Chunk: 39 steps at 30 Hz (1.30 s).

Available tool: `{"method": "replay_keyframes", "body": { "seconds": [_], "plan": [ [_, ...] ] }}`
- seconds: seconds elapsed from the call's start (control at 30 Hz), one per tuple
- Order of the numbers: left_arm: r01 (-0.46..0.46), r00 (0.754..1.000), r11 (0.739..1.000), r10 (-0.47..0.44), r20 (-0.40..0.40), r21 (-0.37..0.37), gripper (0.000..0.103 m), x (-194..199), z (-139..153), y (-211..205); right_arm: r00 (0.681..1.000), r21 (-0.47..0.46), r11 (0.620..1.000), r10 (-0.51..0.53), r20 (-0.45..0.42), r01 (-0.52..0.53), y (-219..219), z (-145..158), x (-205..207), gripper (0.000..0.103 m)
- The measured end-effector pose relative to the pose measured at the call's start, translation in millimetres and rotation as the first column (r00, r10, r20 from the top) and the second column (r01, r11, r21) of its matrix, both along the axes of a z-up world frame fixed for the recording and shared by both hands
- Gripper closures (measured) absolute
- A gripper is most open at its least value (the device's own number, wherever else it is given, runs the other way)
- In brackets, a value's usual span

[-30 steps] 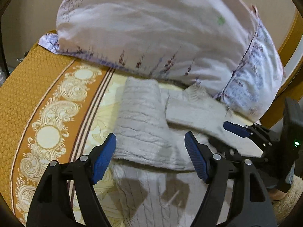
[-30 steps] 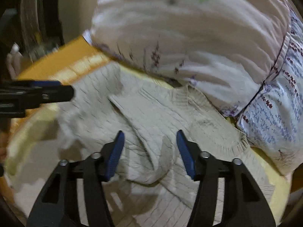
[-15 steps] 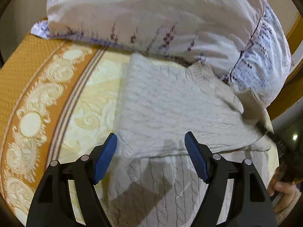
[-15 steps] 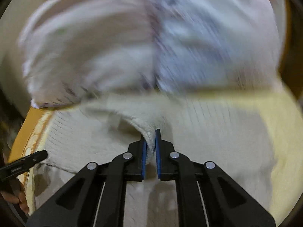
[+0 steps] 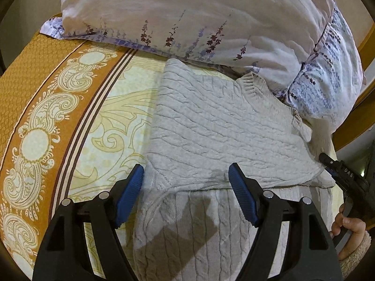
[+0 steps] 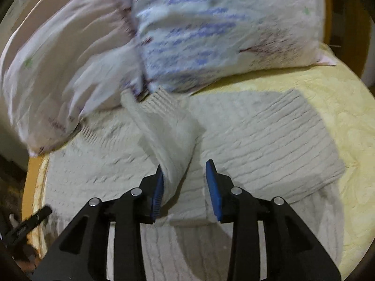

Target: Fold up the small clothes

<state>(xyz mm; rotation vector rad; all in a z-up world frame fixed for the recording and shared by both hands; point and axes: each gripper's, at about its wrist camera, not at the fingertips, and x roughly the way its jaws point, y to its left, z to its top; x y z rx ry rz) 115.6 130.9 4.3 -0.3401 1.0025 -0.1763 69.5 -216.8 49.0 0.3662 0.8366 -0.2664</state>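
Both the left gripper [image 5: 186, 180] and the right gripper [image 6: 185, 182] hang with jaws apart over the cable-knit sweater [image 5: 220, 131], whose sleeve [image 6: 168, 135] brushes the right gripper's left pad.

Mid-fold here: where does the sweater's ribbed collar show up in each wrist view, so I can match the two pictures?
Left wrist: the ribbed collar sits upper right of centre, tucked against the floral pillow.
Right wrist: the ribbed collar sits just above centre, beyond the open right tool.
Shared landmark: the pillow, lying along the sweater's top edge in both.
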Motion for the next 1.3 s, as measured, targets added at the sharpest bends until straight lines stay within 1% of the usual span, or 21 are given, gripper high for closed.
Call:
{"method": "replay_keyframes", "body": {
  "seconds": [0.13,0.23,0.33,0.37,0.4,0.43,0.5,0.53,0.6,0.67,0.73,0.8,0.83,0.9,0.93,0.97,1.0,1.03,1.1,1.23,1.3],
  "plan": [
    [-0.014,1.000,1.000,0.014,-0.003,-0.019,0.028,-0.1,0.0,2.4,0.999,0.129,0.990,-0.046,-0.021,0.048,-26.8,-10.9,0.2,0.083],
    [-0.012,1.000,1.000,0.012,-0.006,-0.008,0.027,0.4,0.1,1.1,0.997,0.179,0.981,-0.072,0.006,0.070,-39.5,-11.5,-6.4,0.083],
    [-0.011,1.000,1.000,0.011,-0.006,-0.009,0.027,1.6,-0.1,0.8,0.994,0.197,0.975,-0.109,0.006,0.106,-53.2,-14.6,-4.5,0.083],
    [-0.011,1.000,1.000,0.011,-0.007,-0.009,0.026,2.1,-0.2,0.5,0.994,0.193,0.975,-0.114,-0.002,0.112,-56.2,-15.5,-2.4,0.085],
    [-0.009,1.000,1.000,0.009,-0.006,-0.007,0.026,2.4,-0.4,0.5,0.993,0.188,0.975,-0.117,-0.011,0.117,-60.2,-15.5,-2.4,0.094],
    [-0.005,1.000,1.000,0.005,-0.006,-0.003,0.025,3.1,-0.5,-0.2,0.994,0.194,0.975,-0.107,-0.013,0.107,-63.2,-14.6,0.1,0.094],
    [0.002,1.000,1.000,-0.002,-0.006,0.007,0.025,3.9,-0.7,-1.5,0.995,0.185,0.980,-0.088,0.050,0.078,-61.4,-2.1,-4.2,0.096],
    [0.002,1.000,1.000,-0.002,-0.006,0.007,0.025,4.2,-0.8,-1.8,0.990,0.158,0.987,-0.055,0.132,0.034,-55.1,12.9,-11.7,0.096],
    [0.000,1.000,1.000,0.000,-0.006,0.004,0.025,4.5,-1.0,-1.3,0.981,0.109,0.994,-0.011,0.194,-0.010,-46.2,28.3,-22.6,0.096],
    [-0.003,1.000,1.000,0.003,-0.006,-0.002,0.025,5.0,-1.1,-0.8,0.986,0.100,0.995,-0.005,0.166,-0.012,-44.2,23.2,-23.4,0.096],
    [-0.002,1.000,1.000,0.002,-0.003,-0.006,0.022,5.0,-1.0,-1.8,0.999,0.103,0.994,-0.030,0.033,0.027,-50.2,-3.6,-16.6,0.095],
    [0.003,1.000,1.000,-0.003,-0.004,0.008,0.022,5.2,-0.9,-4.2,0.996,0.181,0.980,-0.077,-0.044,0.083,-62.2,-24.1,-19.4,0.091],
    [0.006,1.000,1.000,-0.006,-0.004,0.013,0.022,5.2,-0.7,-4.9,0.994,0.228,0.967,-0.104,-0.032,0.109,-68.3,-27.6,-25.5,0.091],
    [0.006,1.000,1.000,-0.006,-0.003,0.012,0.021,5.2,-0.4,-5.2,0.993,0.209,0.970,-0.120,-0.017,0.121,-69.8,-24.0,-29.6,0.084],
    [0.006,1.000,1.000,-0.006,-0.003,0.011,0.021,5.2,-0.3,-5.1,0.993,0.189,0.975,-0.118,-0.011,0.118,-70.4,-21.4,-29.5,0.084],
    [0.007,1.000,1.000,-0.007,-0.003,0.011,0.020,5.5,-0.2,-5.4,0.993,0.186,0.975,-0.120,-0.006,0.119,-72.4,-20.1,-29.7,0.085],
    [0.008,1.000,1.000,-0.008,-0.004,0.013,0.019,5.9,-0.1,-6.0,0.992,0.191,0.974,-0.126,0.000,0.124,-74.8,-19.5,-30.4,0.092],
    [0.011,1.000,1.000,-0.011,-0.003,0.014,0.018,6.5,-0.2,-6.4,0.992,0.192,0.974,-0.124,0.002,0.122,-76.2,-20.2,-31.0,0.094],
    [0.017,1.000,1.000,-0.017,-0.001,0.016,0.015,7.5,-0.4,-8.6,0.995,0.168,0.981,-0.100,0.000,0.099,-75.7,-20.5,-29.8,0.095],
    [0.025,1.000,1.000,-0.025,-0.013,-0.003,0.002,9.0,-0.7,-11.7,0.997,0.128,0.990,-0.069,0.039,0.063,-73.9,-12.3,-26.6,0.096],
    [0.024,1.000,1.000,-0.024,-0.018,-0.007,0.001,8.4,-0.6,-12.4,0.996,0.118,0.991,-0.072,0.052,0.065,-74.8,-9.1,-27.7,0.096]
  ]
}}
